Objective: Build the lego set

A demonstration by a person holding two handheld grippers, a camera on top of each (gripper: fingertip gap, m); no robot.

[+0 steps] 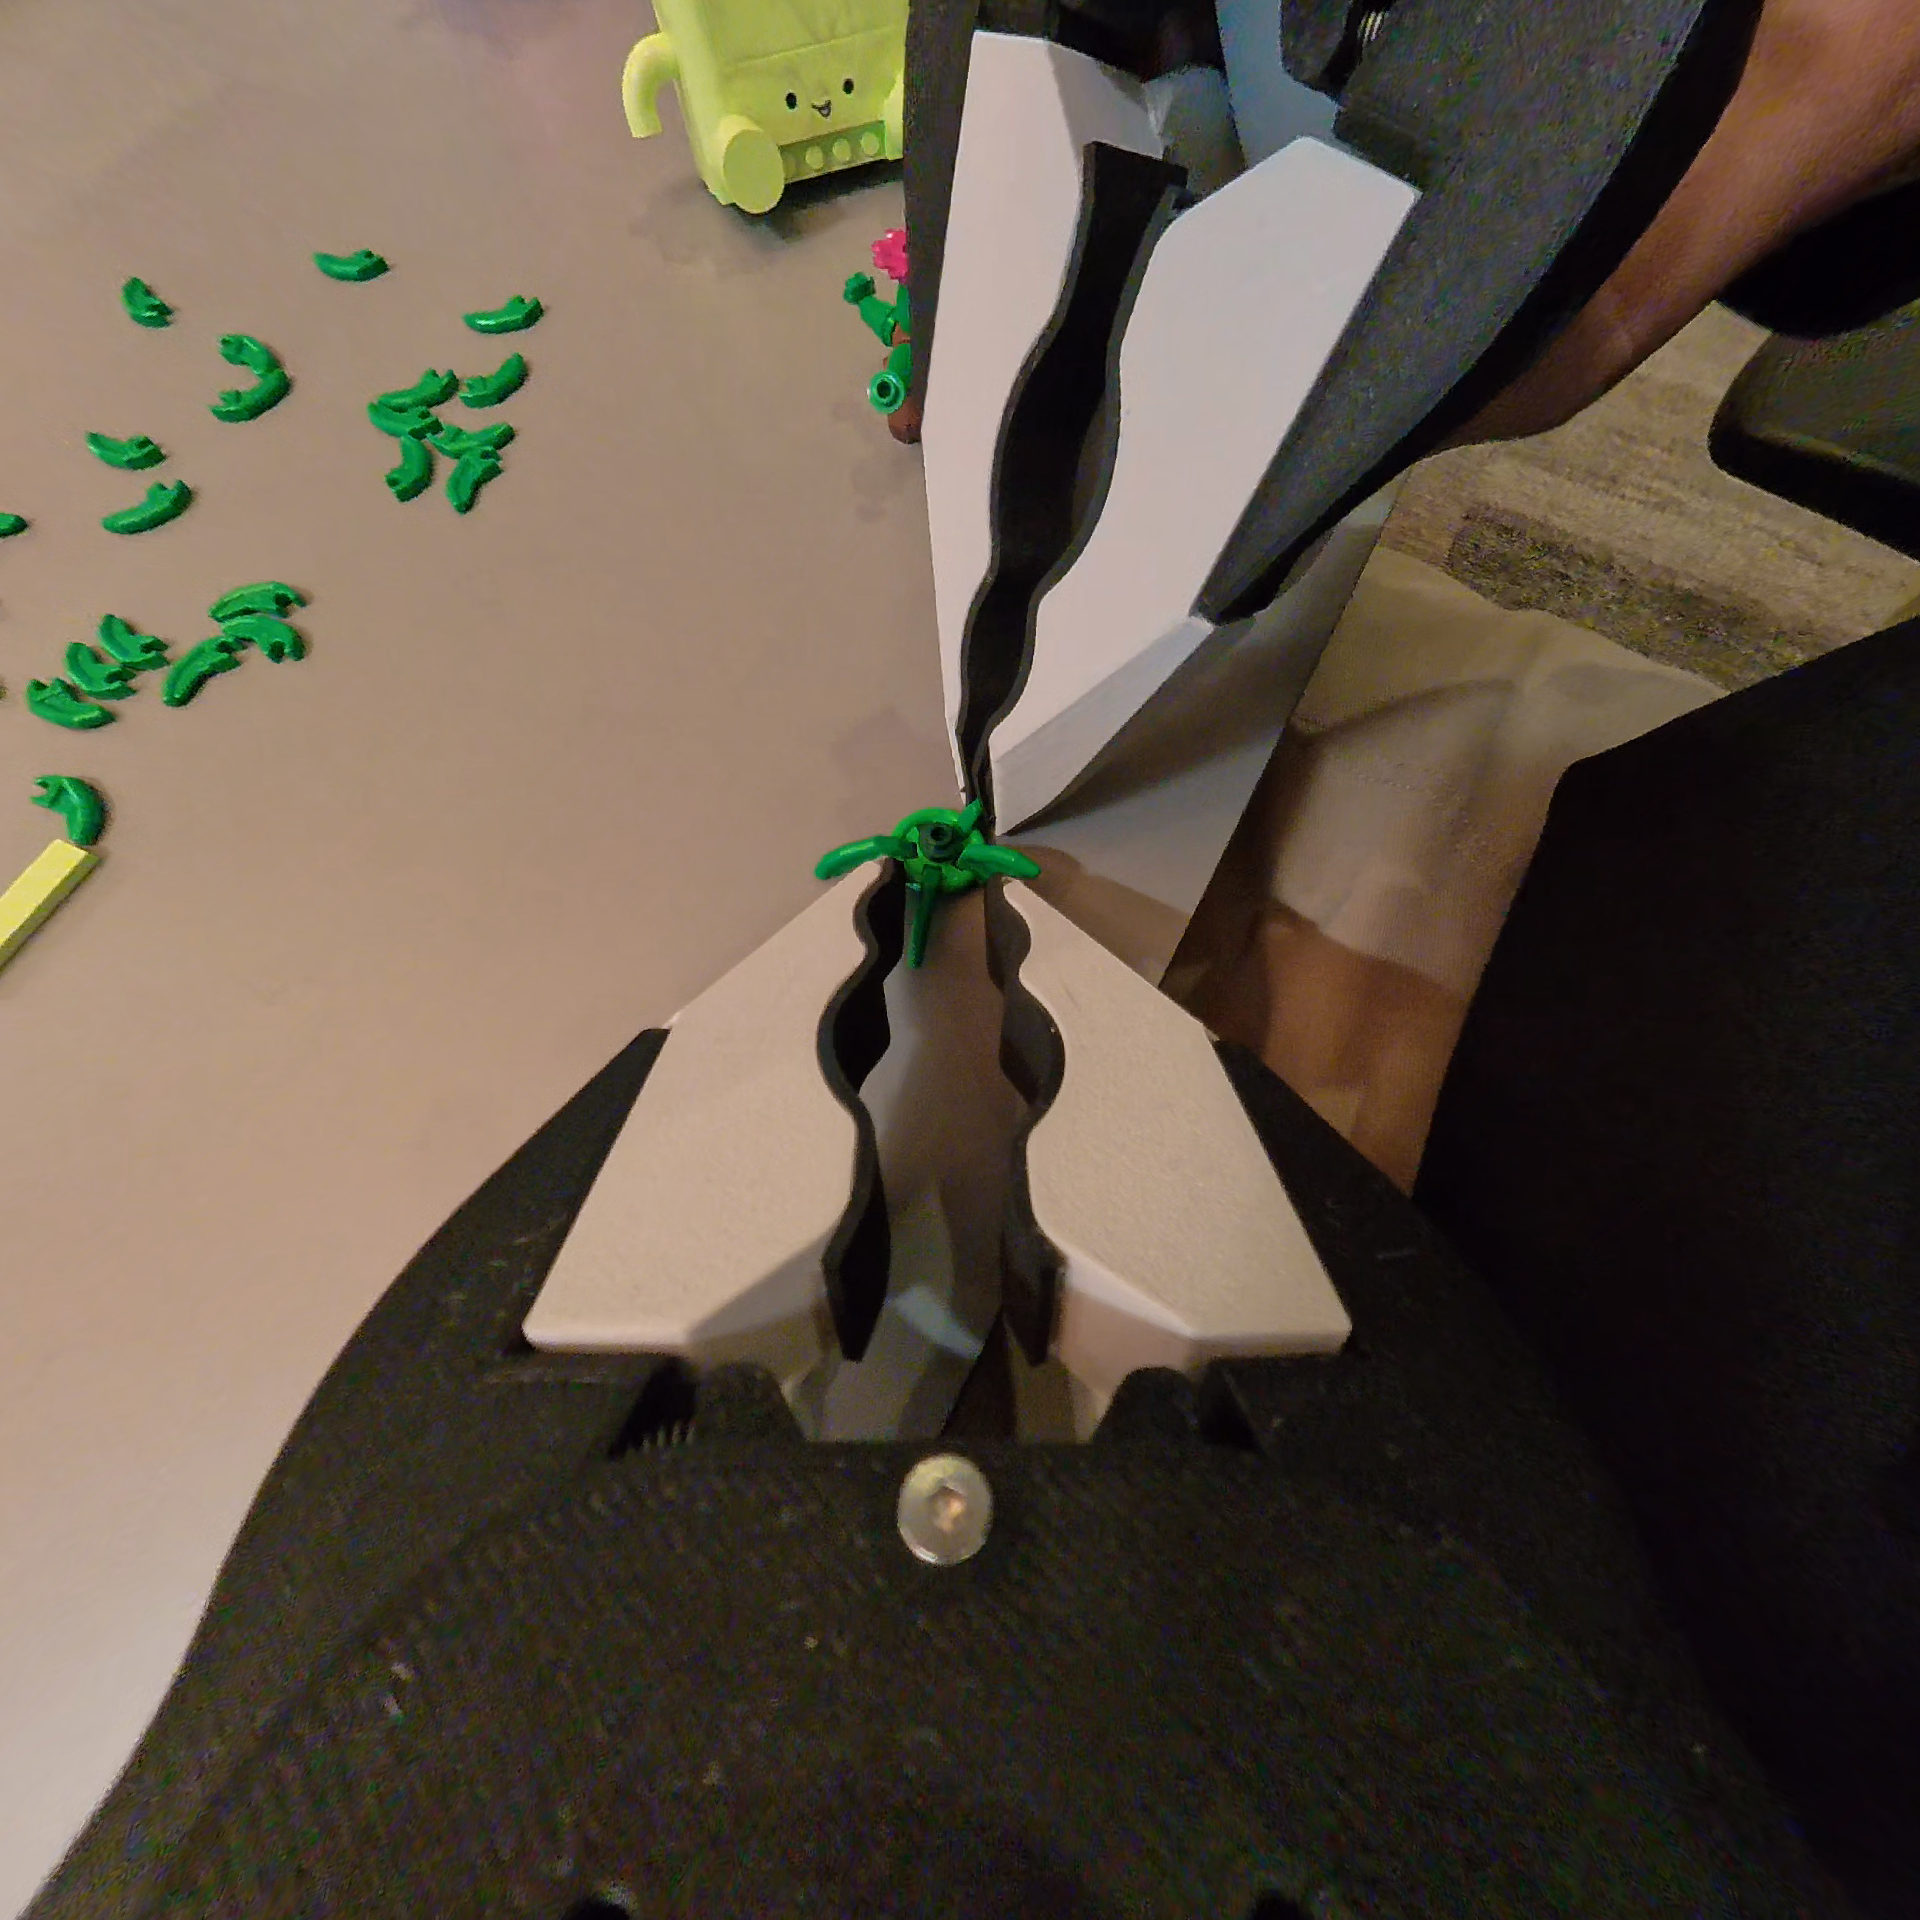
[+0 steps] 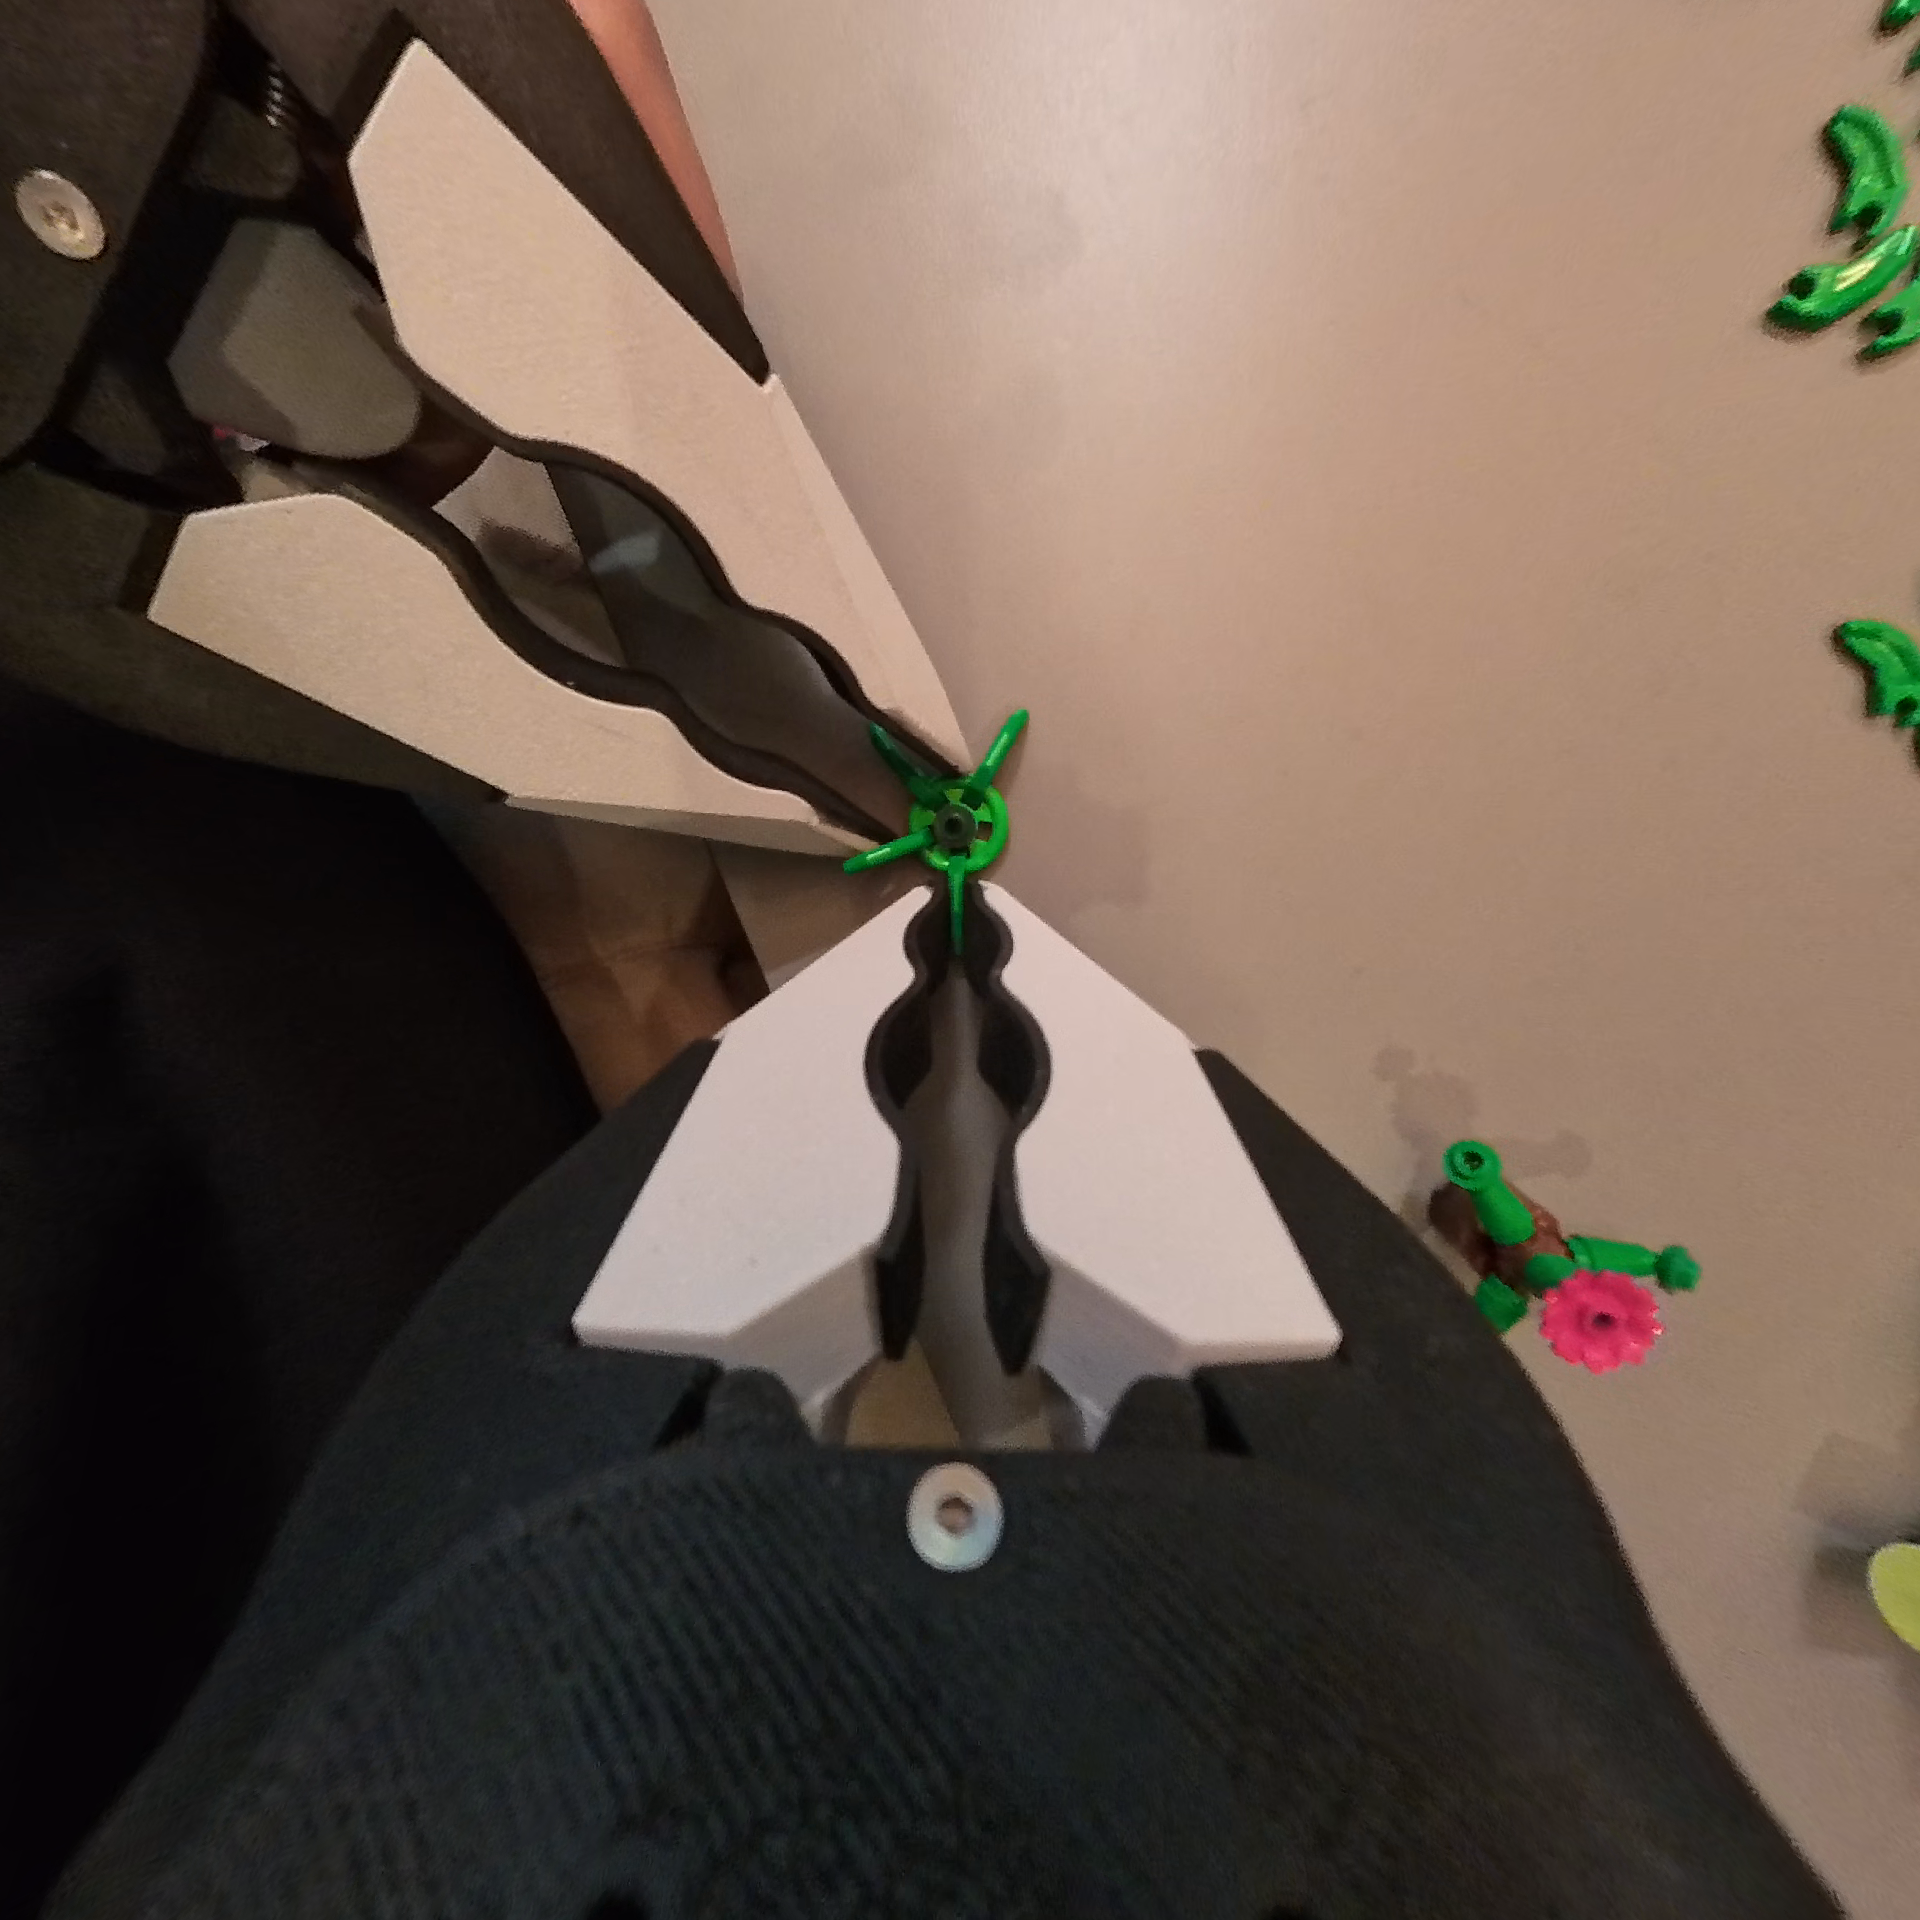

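Left wrist view: at frame centre, left gripper [image 1: 928,896] jaws pinch one frond of the green leaf piece [image 1: 933,850]; right gripper [image 1: 977,795] jaws clamp its opposite side.

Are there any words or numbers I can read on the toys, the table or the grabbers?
None: no words, numbers or brand marks can be read in either view.
The yellow-green toy box carries only a drawn smiley face, no letters.
The green leaf piece held between the left gripper and right gripper, the loose green pieces, the pink flower and the table are all plain.
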